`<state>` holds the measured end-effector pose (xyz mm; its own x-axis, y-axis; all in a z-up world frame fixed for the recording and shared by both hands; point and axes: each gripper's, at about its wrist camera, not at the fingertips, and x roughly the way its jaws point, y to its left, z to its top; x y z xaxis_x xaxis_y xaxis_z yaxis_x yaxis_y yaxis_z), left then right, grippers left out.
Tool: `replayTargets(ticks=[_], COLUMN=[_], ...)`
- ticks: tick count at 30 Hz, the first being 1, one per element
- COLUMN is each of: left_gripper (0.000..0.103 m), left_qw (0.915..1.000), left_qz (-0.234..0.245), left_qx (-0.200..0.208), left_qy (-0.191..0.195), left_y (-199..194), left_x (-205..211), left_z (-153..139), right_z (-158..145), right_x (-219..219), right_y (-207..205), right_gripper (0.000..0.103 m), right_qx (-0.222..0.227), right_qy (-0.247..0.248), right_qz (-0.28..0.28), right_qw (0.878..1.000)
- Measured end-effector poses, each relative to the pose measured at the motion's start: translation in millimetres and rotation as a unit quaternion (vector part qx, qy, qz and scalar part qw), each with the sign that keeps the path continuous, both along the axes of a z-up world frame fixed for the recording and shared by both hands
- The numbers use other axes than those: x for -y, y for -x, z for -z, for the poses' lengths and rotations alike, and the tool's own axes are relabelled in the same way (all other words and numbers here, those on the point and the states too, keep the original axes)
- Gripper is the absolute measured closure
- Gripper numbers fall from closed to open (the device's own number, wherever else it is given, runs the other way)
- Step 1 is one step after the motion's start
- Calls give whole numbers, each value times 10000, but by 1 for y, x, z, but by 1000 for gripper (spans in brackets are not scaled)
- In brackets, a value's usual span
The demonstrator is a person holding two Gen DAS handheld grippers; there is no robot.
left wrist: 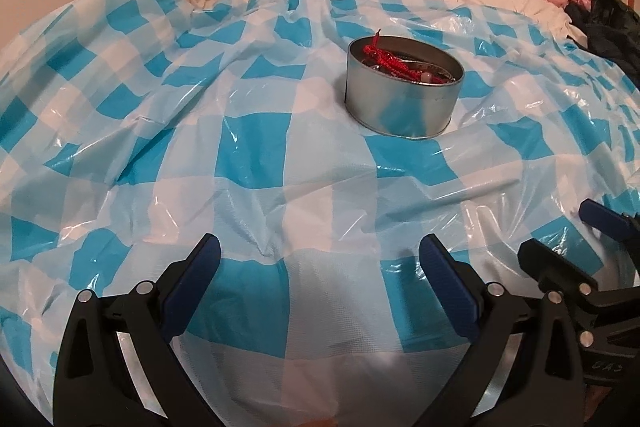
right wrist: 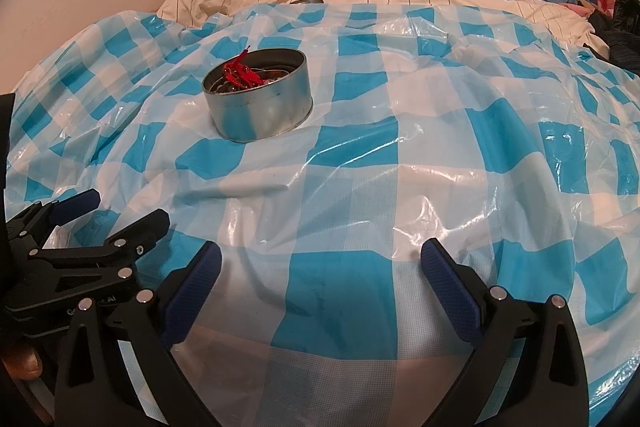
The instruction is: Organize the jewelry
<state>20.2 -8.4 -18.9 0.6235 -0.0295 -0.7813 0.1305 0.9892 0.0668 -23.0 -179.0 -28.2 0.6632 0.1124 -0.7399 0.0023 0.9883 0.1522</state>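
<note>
A round, shallow metal tin (left wrist: 404, 95) stands lidless on the blue-and-white checked plastic sheet (left wrist: 256, 163) spread over the bed. Inside lies a tangle of red cord jewelry (left wrist: 384, 61) with beads and some silvery pieces, one red end poking above the rim. The left tongs (left wrist: 320, 247) and right tongs (right wrist: 320, 251) are spread wide and empty, well short of the tin.

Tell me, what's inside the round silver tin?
The tin holds a red braided cord, one end poking above the rim, plus some beads and shiny bits. Whatever lies beneath them is hidden by the wall.
</note>
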Motion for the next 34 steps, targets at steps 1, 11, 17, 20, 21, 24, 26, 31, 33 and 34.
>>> replayTargets(ticks=[1, 11, 17, 20, 21, 24, 26, 31, 33, 34], left_gripper=[8, 7, 8, 8, 8, 8, 8, 8, 8, 8], left_qw=[10000, 9997, 9985, 9984, 9986, 9979, 9978, 9988, 9986, 9986], left_qz=[1, -131, -174, -174, -163, -119, -104, -103, -97, -98], left_qx=[-1, -164, 304, 324, 215, -112, -247, -241, -263, -266], left_qy=[35, 161, 428, 436, 459, 621, 606, 419, 443, 447], left_y=[0, -3, 8, 8, 6, -1, -4, -2, -2, -2], left_x=[0, -4, -11, -10, -10, -13, -11, -6, -5, -5], left_z=[0, 4, -7, -8, -6, 1, 5, 8, 8, 8], right_z=[0, 0, 0, 1, 1, 1, 1, 1, 1, 1], right_x=[0, 0, 0, 0, 0, 0, 0, 0, 0, 0], right_y=[0, 0, -1, 0, 0, -1, -1, -1, 0, 0], right_gripper=[7, 7, 7, 7, 7, 7, 7, 7, 7, 7], right_qx=[2, -5, -8, -14, -9, -12, -11, -13, -12, -13], right_qy=[-1, 1, -20, -15, -16, -13, -21, -21, -15, -15], right_qz=[1, 0, 0, 4, 2, 1, 1, 1, -1, -1], right_qw=[10000, 10000, 10000, 10000, 10000, 10000, 10000, 10000, 10000, 10000])
